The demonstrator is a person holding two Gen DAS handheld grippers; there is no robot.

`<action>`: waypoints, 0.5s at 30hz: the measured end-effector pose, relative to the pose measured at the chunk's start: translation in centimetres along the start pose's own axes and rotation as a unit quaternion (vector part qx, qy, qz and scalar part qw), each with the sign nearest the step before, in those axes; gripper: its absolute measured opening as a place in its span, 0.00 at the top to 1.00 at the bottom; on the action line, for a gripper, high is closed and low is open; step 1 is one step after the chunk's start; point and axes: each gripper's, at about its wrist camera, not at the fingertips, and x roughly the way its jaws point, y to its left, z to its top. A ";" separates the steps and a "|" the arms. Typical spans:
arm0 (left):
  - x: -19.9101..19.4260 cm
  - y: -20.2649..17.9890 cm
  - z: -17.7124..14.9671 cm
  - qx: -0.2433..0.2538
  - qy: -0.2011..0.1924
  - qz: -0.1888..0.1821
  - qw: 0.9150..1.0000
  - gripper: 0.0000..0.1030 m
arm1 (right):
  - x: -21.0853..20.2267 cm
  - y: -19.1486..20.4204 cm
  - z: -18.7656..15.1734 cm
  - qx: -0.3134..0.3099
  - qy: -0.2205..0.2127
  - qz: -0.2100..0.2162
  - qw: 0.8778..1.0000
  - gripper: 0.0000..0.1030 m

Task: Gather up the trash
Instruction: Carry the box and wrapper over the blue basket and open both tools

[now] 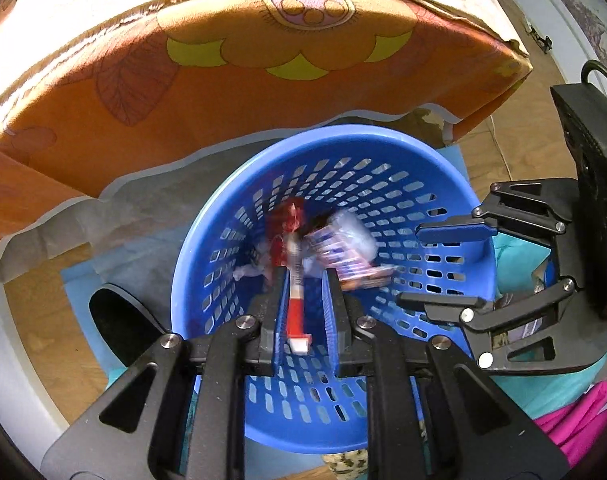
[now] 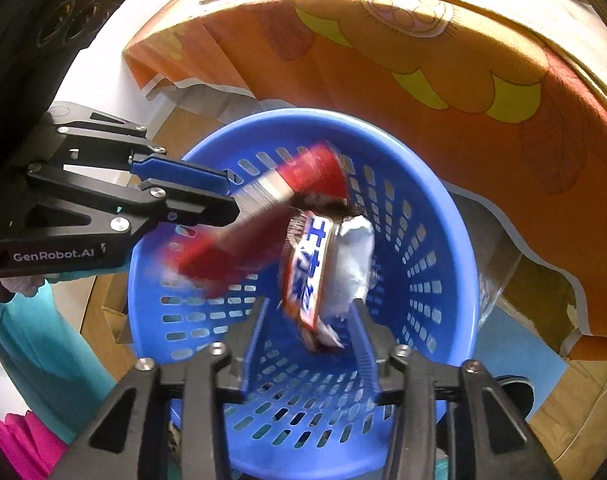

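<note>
Looks like the drop-in step of the trash job. Right over the round blue plastic basket with holes [image 1: 343, 136], both tools pointing down into it. Above the middle of the basket, the right gripper [image 2: 310, 304] with jaws wide apart and pressing on nothing. Just under those jaws, inside the basket, a loose blue, white and orange snack pack [image 2: 307, 272] and a crumpled white paper [image 2: 355, 264], both blurry, most likely falling to the bottom. Beside it, also over the basket, the left gripper [image 1: 303, 276] with jaws nearly shut, pinching a long red and white wrapper [image 1: 294, 308] by one end. Hangs down toward the inside of the basket, blurry, so probably swinging. Behind the basket and above it, an orange flowered tablecloth [image 1: 223, 92] hanging off a table edge. Calls next for opening the left jaws while over the basket, so the red wrapper drops in too and not on the floor. Then time to lift both tools away from the basket and look for more trash.
</note>
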 end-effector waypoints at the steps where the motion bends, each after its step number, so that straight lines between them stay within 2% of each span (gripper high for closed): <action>1: -0.1 0.1 0.0 0.000 -0.002 0.000 1.000 0.86 | -0.1 0.0 0.0 -0.001 -0.001 -0.001 1.000 0.51; 15: -2.1 0.9 0.5 -0.014 -0.030 -0.001 0.999 0.86 | -2.3 -0.7 -0.2 0.004 -0.028 -0.017 0.999 0.48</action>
